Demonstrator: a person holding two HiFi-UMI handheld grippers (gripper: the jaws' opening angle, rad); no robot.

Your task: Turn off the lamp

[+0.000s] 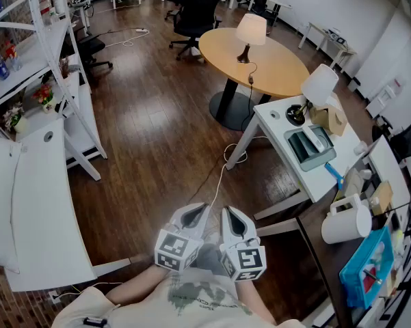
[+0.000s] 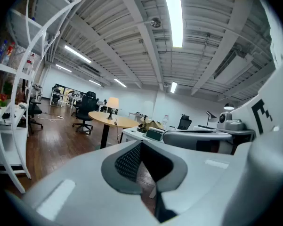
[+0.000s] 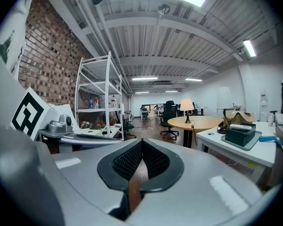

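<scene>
A lit table lamp [image 1: 250, 34] with a pale shade and dark base stands on the round wooden table [image 1: 273, 74] far ahead; it shows small in the left gripper view as the lamp [image 2: 113, 104] and in the right gripper view as the lamp [image 3: 186, 107]. Its cord [image 1: 251, 80] hangs off the table's near edge. My left gripper [image 1: 193, 216] and right gripper [image 1: 234, 219] are held close to my chest, side by side, both shut with nothing between the jaws, far from the lamp.
A white desk [image 1: 308, 149] at the right carries a second white-shaded lamp [image 1: 319, 85], a box and a grey device. White shelving [image 1: 51, 67] and a white desk [image 1: 37, 203] stand at the left. Office chairs [image 1: 191, 12] sit beyond the round table. A cable [image 1: 222, 173] runs over the wooden floor.
</scene>
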